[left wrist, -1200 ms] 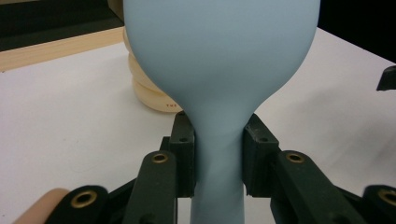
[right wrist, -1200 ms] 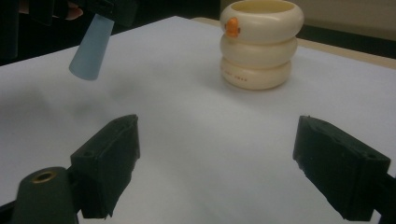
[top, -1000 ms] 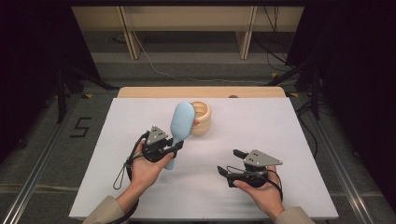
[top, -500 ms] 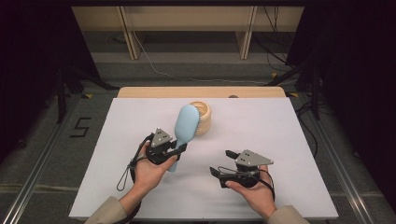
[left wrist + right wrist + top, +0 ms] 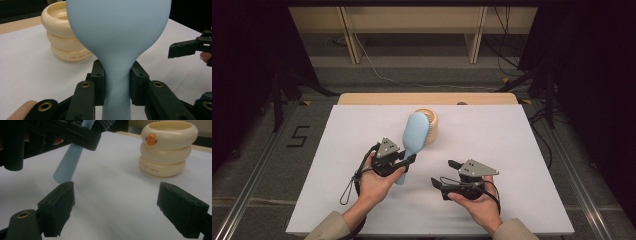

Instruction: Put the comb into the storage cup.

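My left gripper [image 5: 407,161] is shut on the narrow neck of a light blue hairbrush [image 5: 416,131], which it holds off the white table with the head leaning up and to the right. In the left gripper view both pads [image 5: 98,82] press the brush [image 5: 117,32] from either side. A cream holder [image 5: 433,127] made of stacked rings, with an orange duck beak, stands just behind the brush head. My right gripper [image 5: 443,173] is open and empty at the front right, and its jaws point left toward the brush handle [image 5: 68,165].
The white table top [image 5: 522,150] has free room on both sides and ends at a wooden strip [image 5: 362,99] along the back. Grey floor and dark stands surround the table. The cream holder [image 5: 166,150] is upright at the upper right of the right gripper view.
The brush head has tilted further to the right in the left gripper's hold. The right gripper has shifted a little to the left, toward the brush handle.
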{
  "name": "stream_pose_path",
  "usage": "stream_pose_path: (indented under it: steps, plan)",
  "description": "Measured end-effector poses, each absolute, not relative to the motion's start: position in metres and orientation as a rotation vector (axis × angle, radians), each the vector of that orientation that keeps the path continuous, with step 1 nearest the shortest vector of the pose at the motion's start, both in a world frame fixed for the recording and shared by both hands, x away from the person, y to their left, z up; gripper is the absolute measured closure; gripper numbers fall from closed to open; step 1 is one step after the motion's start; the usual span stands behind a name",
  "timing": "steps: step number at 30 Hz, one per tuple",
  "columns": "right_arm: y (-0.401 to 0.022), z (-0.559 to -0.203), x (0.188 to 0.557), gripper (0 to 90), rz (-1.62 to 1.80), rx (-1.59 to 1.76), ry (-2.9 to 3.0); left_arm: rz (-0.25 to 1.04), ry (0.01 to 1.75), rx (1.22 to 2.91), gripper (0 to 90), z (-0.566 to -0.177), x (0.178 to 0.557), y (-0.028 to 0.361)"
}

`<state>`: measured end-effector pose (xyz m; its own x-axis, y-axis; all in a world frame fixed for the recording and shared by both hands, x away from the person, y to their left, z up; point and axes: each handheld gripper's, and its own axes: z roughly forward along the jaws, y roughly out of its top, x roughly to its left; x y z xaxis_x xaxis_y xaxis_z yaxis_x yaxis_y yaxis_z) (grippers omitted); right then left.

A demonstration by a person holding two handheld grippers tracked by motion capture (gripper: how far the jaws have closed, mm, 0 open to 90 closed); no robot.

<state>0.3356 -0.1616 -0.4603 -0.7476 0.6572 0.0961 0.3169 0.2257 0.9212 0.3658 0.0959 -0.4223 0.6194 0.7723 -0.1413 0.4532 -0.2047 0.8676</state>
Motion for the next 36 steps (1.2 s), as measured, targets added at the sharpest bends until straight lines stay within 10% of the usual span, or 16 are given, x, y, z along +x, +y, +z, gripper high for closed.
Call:
stream_pose_path:
  steps: [36]
  plan:
    - [-0.113, -0.466, 0.348, 15.9, 1.592, 0.912, 2.247, 0.362, 0.966, 1.838, 69.5, -0.423, 0.367, 0.077]
